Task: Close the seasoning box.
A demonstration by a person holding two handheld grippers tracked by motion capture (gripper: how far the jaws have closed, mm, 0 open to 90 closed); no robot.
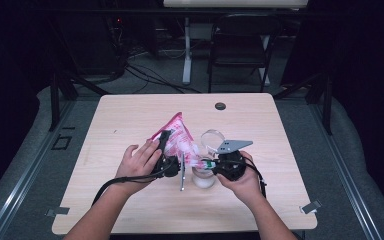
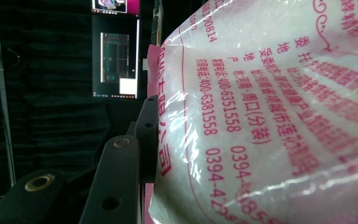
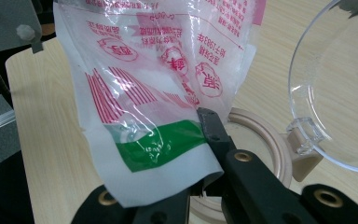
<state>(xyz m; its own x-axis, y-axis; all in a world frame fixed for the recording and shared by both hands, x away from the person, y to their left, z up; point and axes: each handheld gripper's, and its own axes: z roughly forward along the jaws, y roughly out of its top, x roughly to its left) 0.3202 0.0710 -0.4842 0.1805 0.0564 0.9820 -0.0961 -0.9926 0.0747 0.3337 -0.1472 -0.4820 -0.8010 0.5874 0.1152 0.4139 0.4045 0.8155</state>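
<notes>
Bag (image 1: 180, 137) of white granules, soft and slippery film, tilted over jar (image 1: 203, 178) at near centre. My left gripper (image 1: 166, 142) clamps its upper edge; right gripper (image 3: 193, 186) pinches the lower corner.

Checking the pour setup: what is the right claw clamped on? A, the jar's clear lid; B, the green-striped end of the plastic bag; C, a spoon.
B: in the right gripper view the right claw pinches the plastic bag at its green-striped end, over the jar.
</notes>
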